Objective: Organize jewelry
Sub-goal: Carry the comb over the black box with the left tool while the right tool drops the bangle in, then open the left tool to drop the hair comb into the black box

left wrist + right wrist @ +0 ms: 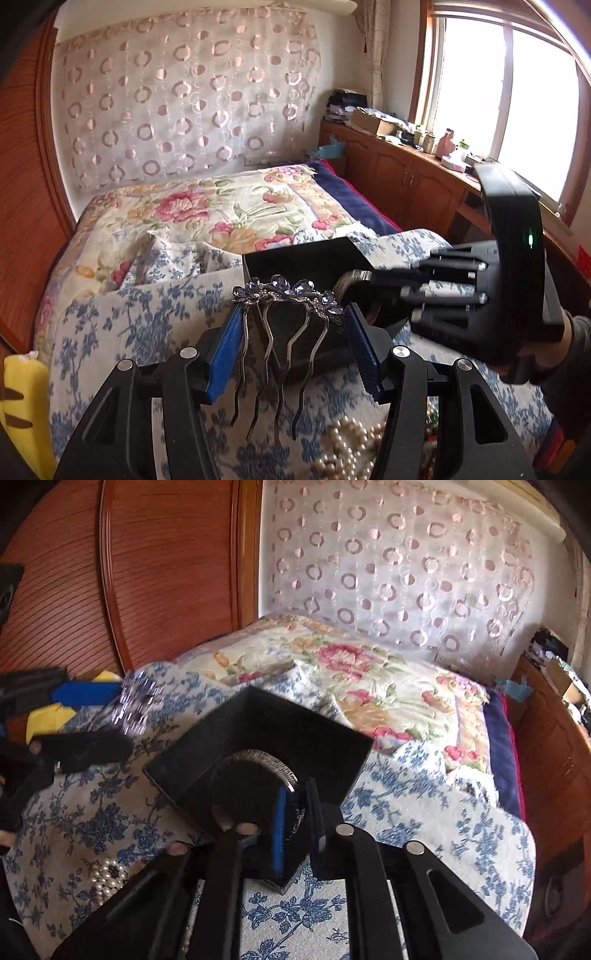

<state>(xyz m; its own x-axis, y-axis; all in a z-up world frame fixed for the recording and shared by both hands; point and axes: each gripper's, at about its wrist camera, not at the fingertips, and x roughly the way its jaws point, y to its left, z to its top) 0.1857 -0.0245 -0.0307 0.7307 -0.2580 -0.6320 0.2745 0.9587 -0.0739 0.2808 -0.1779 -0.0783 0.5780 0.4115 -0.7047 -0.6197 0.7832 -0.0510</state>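
My left gripper (291, 350) is shut on a silver hair comb (291, 295) topped with purple rhinestone flowers, held up with its wavy tines hanging toward the camera. Behind it an open black box (306, 258) lies on the blue-flowered cloth. From the right, a hand holds my right gripper (369, 291) reaching into that box. In the right wrist view, a silver bangle (266, 758) lies inside the black box (258, 720). My right gripper (297, 812) stands narrowly open with the bangle's rim between its jaws. At far left the left gripper (74, 701) and comb (136, 701) show blurred.
A pile of pearl strings (354, 450) lies on the cloth near the camera, pearls (107, 875) also showing at lower left. A yellow plush (22, 406) sits at the left edge. Behind are a floral quilt (207, 206), a wooden headboard and a cluttered window cabinet (406, 155).
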